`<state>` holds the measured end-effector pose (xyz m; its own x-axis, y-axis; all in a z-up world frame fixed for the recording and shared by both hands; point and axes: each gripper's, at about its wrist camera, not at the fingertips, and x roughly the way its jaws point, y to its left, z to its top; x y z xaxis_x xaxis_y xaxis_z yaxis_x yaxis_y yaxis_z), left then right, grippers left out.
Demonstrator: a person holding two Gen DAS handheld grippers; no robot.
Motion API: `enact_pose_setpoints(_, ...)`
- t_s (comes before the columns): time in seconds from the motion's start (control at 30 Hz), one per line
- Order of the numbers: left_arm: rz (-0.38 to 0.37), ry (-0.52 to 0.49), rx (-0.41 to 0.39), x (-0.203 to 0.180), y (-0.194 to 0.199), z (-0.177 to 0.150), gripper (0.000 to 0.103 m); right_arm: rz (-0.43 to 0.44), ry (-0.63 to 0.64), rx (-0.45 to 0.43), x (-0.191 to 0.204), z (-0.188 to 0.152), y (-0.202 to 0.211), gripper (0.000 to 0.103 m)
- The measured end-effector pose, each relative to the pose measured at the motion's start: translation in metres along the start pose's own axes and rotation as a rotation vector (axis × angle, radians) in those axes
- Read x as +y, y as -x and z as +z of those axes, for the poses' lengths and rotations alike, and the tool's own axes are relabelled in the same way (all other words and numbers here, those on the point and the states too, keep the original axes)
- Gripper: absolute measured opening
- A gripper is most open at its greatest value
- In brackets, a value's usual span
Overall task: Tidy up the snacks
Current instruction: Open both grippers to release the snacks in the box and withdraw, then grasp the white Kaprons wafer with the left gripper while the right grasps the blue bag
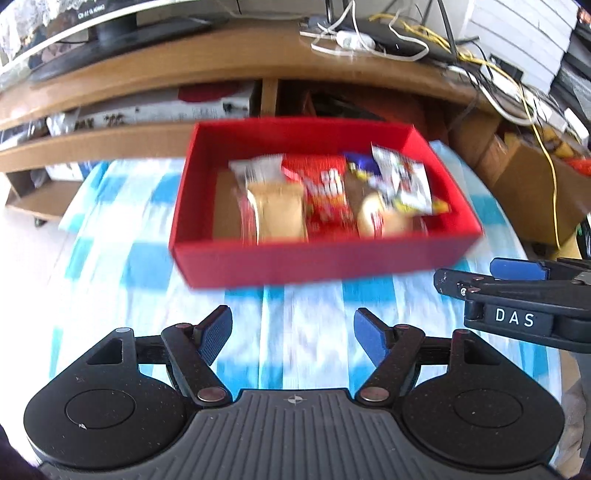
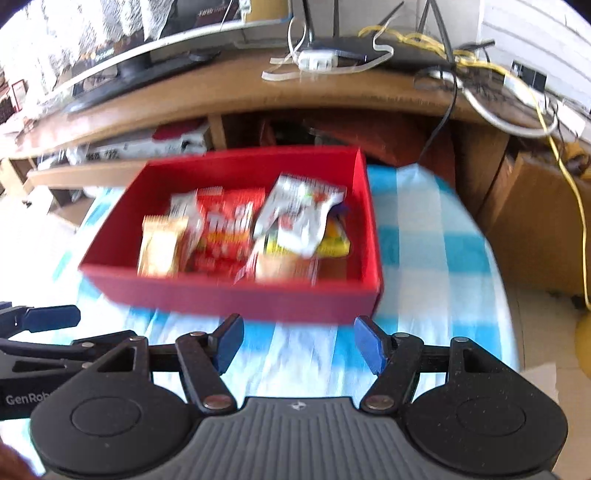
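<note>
A red box (image 1: pixel 295 266) (image 2: pixel 229 295) stands on the blue-and-white checked cloth (image 1: pixel 110 236) (image 2: pixel 424 258), blurred in both views. Several snack packets lie inside it: a tan biscuit pack (image 1: pixel 277 210) (image 2: pixel 160 243), a red packet (image 1: pixel 327 195) (image 2: pixel 225 232) and a white printed packet (image 1: pixel 402 177) (image 2: pixel 299 210) over a yellow one (image 2: pixel 334 240). My left gripper (image 1: pixel 291 334) hangs open over the cloth in front of the box, nothing between its blue pads. My right gripper (image 2: pixel 299 345) is likewise open and empty, just short of the box's near wall. Each gripper shows at the edge of the other's view.
Behind the table runs a wooden desk (image 1: pixel 221 62) (image 2: pixel 221 88) with a monitor base (image 1: pixel 114 29), a white power strip (image 2: pixel 317 61) and tangled cables (image 1: pixel 517 85). Shelves below it hold boxes and papers. A cardboard box (image 2: pixel 539 221) stands at the right.
</note>
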<state>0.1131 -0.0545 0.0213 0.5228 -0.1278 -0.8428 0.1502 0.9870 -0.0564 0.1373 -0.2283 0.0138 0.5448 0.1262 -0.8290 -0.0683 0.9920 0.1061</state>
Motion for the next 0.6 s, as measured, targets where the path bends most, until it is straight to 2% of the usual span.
enact_pose_setpoints(0.27, -0.026, -0.035, 0.063, -0.007, 0.017, -0.054, 0.080, 0.016, 0.006, 0.060, 0.002, -0.044, 0.014, 0.070)
enact_pose_setpoints(0.43, -0.030, -0.022, 0.139, -0.008, 0.011, -0.081, 0.080, 0.034, 0.020, 0.065, 0.007, -0.056, 0.022, 0.070)
enact_pose_setpoints(0.6, -0.037, -0.002, 0.171, -0.013, 0.004, -0.090, 0.079, 0.057, 0.036, 0.057, 0.016, -0.060, 0.028, 0.071)
